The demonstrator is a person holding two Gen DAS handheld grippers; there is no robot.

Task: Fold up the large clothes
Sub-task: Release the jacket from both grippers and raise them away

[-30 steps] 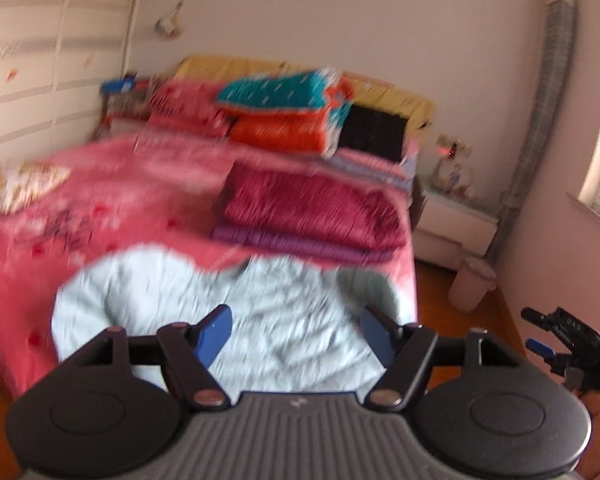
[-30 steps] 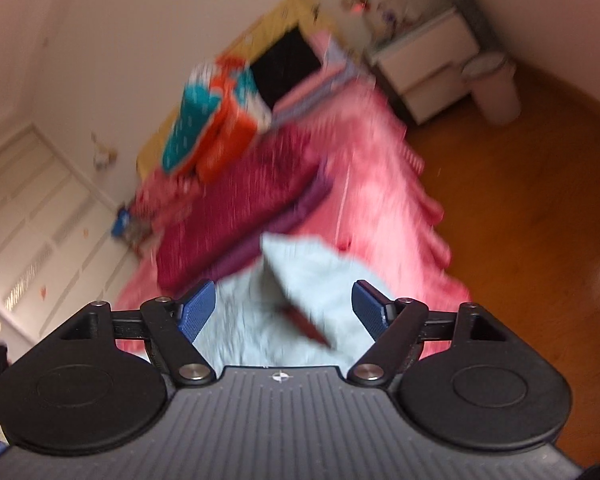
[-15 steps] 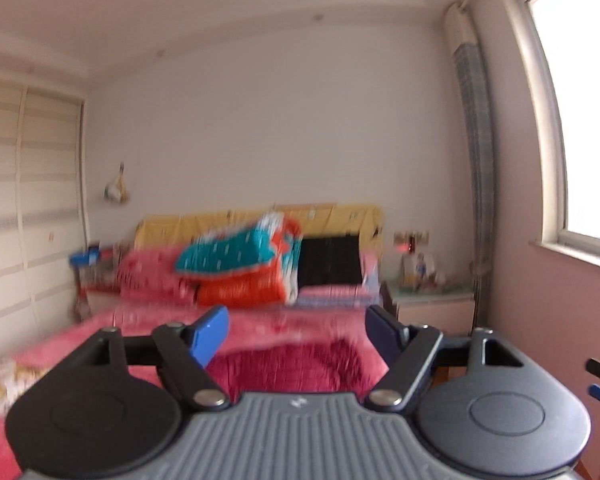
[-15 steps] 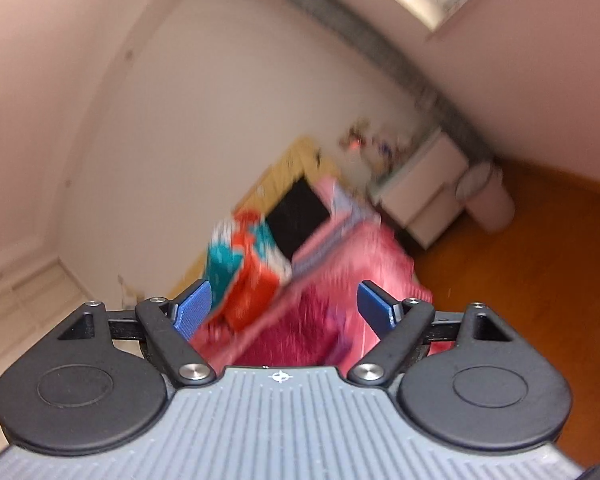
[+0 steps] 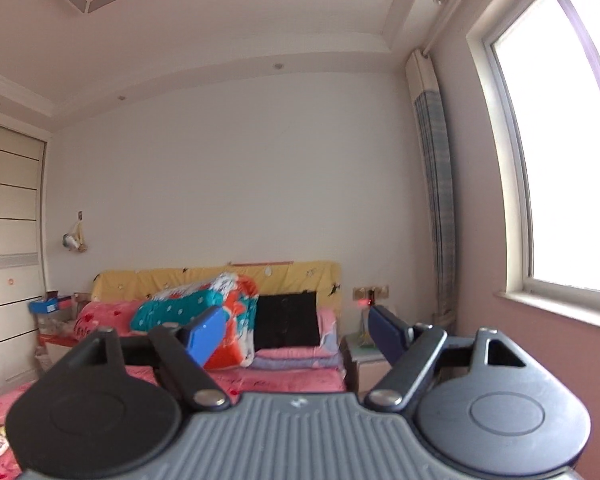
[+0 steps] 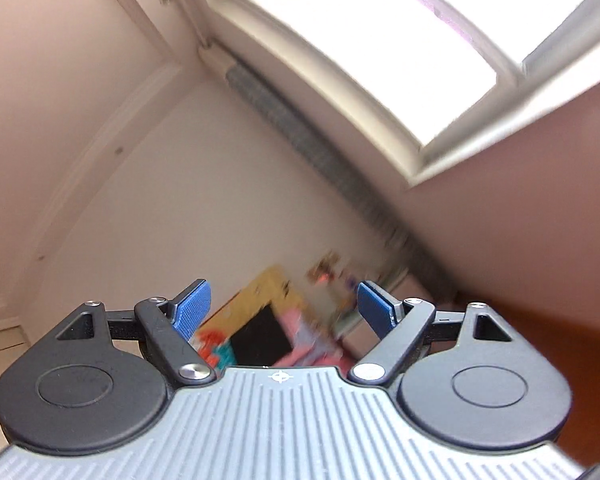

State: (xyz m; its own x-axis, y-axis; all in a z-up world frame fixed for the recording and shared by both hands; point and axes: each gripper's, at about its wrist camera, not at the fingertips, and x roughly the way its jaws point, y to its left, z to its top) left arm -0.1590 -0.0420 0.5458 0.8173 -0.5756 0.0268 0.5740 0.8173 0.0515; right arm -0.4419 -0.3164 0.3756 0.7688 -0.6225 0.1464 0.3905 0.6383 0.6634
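Clothes to be folded appear in neither view; where the garment lies cannot be told from these pictures. Left gripper points level across the room, jaws apart with nothing between them, having just been opening; beyond it stands the bed, its pink cover bearing a stack of folded quilts against the yellow headboard. Right gripper tilts toward the window and wall, jaws spread wide and empty, likewise just opened; its view is blurred. Both tools are held raised and clear of the bed, probably because the cloth has been let go and neither is at work on it.
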